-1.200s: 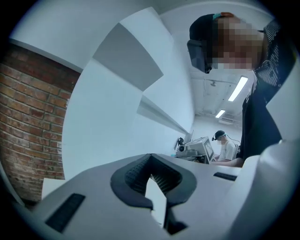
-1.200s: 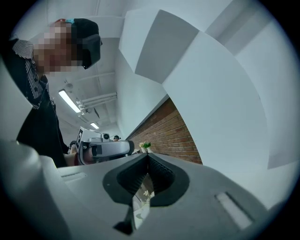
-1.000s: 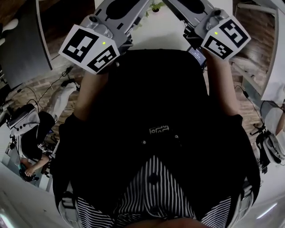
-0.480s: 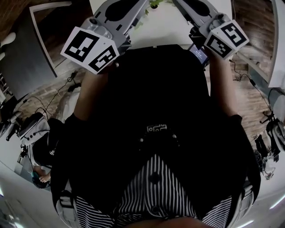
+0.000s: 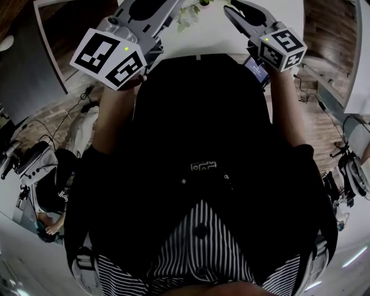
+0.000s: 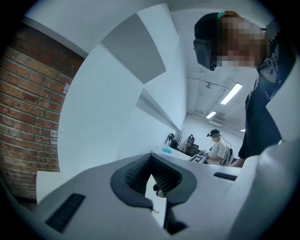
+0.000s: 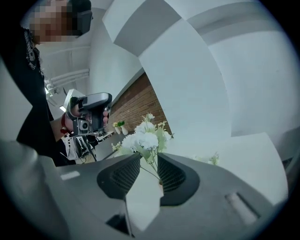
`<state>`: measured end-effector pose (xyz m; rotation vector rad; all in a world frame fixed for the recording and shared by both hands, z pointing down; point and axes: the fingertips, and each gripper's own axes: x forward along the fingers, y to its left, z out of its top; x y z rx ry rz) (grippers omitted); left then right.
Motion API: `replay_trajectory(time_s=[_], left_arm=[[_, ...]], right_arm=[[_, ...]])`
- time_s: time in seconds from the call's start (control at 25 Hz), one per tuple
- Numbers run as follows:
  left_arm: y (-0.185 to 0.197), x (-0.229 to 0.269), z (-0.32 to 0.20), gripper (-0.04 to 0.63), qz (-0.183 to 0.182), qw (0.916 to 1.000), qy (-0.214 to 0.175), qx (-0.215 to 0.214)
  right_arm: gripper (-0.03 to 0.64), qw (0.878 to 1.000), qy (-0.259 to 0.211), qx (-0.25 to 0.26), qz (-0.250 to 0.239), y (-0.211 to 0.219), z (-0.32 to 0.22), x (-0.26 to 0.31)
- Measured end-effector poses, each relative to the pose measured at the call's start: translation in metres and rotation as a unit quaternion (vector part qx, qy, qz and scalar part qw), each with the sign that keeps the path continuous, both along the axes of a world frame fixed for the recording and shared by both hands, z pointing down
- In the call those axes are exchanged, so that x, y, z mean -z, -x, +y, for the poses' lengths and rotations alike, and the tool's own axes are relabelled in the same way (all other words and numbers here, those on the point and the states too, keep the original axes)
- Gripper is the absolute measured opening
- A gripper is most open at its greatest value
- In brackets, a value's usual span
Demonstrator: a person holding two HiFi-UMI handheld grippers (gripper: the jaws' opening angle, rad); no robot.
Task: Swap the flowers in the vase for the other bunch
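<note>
A bunch of white flowers with green leaves (image 7: pixel 145 138) stands on the white table (image 7: pixel 243 159), just beyond my right gripper (image 7: pixel 149 159). Its stems run down behind the right jaw, which hides whatever holds them. That gripper's jaws have just been opening; they stand apart with nothing between them. A small green-and-white sprig (image 7: pixel 213 159) lies farther right on the table. The head view catches the flowers (image 5: pixel 188 14) at the top edge, between both marker cubes (image 5: pixel 107 58) (image 5: pixel 280 49). My left gripper (image 6: pixel 151 158) points at a bare white surface, its tips together and empty.
My own dark-clothed body fills the middle of the head view. Brick wall (image 6: pixel 23 108) rises to the left. Other people work at a far desk (image 6: pixel 213 147), and someone at the left holds up a device (image 7: pixel 89 112). Cables and gear (image 5: pixel 40 167) lie on the wooden floor.
In the head view more of the white table and the flowers now show at the top. The right gripper has dropped and shifted slightly left; the left one has barely shifted.
</note>
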<state>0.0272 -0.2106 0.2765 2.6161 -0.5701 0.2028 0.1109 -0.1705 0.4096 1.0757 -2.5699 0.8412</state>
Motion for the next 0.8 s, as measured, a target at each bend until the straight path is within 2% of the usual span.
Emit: replay_trajectory(time_s=[0.4,0.8], left_arm=[[0.010,-0.014,-0.003,0.005,0.002,0.9997,0.018,0.014],[0.038,-0.016,0.001,0.005,-0.004,0.9983,0.020,0.055]], right_arm=[[0.228,0.998,0.032,0.038,0.029,0.035,-0.012,-0.045],[0.258,0.996,0.037,0.055,0.061,0.046,-0.024,-0.084]])
